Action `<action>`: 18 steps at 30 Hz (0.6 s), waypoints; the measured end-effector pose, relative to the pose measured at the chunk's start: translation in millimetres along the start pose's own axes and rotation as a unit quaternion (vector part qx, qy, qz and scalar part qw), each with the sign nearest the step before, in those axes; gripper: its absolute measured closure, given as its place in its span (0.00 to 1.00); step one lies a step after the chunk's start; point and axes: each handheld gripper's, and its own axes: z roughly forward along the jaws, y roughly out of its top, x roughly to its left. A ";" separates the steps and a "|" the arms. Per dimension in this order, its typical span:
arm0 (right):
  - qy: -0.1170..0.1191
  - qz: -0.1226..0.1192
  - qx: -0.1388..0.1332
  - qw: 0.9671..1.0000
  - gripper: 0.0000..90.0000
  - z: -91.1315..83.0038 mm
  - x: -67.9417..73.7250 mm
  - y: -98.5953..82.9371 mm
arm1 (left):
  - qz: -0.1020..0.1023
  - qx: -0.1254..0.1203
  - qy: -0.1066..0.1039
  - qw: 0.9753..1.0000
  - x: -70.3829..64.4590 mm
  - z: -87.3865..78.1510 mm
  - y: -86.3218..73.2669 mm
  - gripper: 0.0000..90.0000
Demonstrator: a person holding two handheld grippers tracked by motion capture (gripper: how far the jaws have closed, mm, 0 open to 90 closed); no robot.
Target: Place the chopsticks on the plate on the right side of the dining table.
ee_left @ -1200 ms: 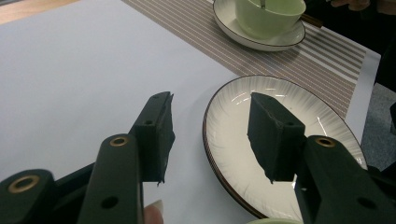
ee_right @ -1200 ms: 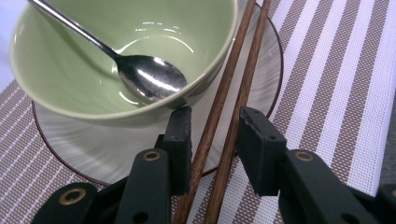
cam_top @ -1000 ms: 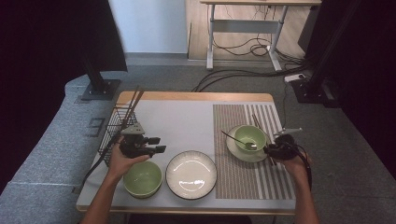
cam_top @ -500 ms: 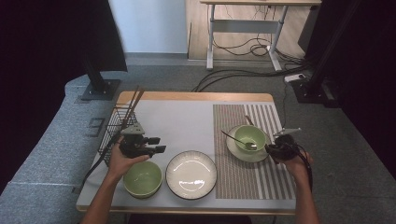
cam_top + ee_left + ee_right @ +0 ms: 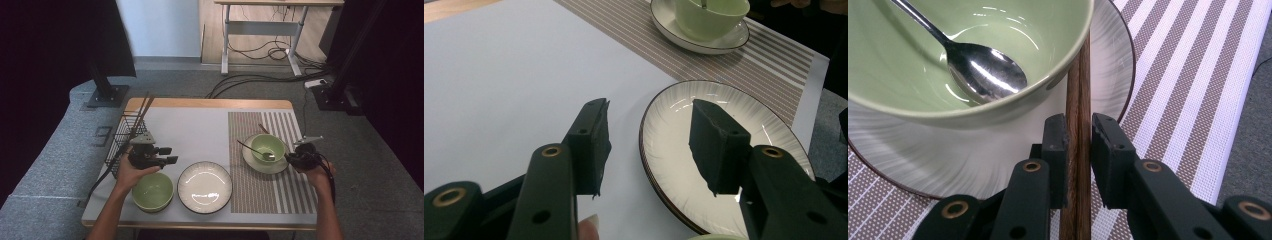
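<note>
At three o'clock on the table, the right gripper [image 5: 1079, 131] clamps a pair of wooden chopsticks [image 5: 1078, 90] lying on the saucer [image 5: 973, 160] beside the green bowl [image 5: 968, 107]; the left gripper [image 5: 649, 135] hangs open by the plate [image 5: 744, 150]. Light, stiff and likely slippery, they seem best pinched mid-length. Overhead, just their twelve o'clock tip [image 5: 263, 128] peeks past the bowl.

High view looks down over the table [image 5: 200, 125]; gripper views sit close (all share the bowl [image 5: 267, 146]).
</note>
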 end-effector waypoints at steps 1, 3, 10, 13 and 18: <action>0.000 -0.001 -0.002 1.000 0.85 0.5 -0.2 0.2 | 0.000 0.000 0.000 1.000 -0.1 -0.2 0.0 0.56; -0.001 0.001 -0.001 1.000 0.85 1.3 0.2 1.0 | 0.000 -0.001 0.001 1.000 -0.1 -0.5 -0.1 0.56; -0.006 0.003 -0.009 1.000 0.85 4.5 0.2 2.5 | -0.001 0.000 0.001 1.000 -0.3 -0.6 -0.2 0.56; -0.005 0.004 -0.010 1.000 0.85 4.9 0.1 2.7 | 0.000 0.000 0.001 1.000 -0.5 -0.5 -0.3 0.56; -0.005 0.008 -0.011 1.000 0.85 4.3 0.3 2.3 | 0.000 0.000 0.001 1.000 -0.7 -0.4 -0.3 0.56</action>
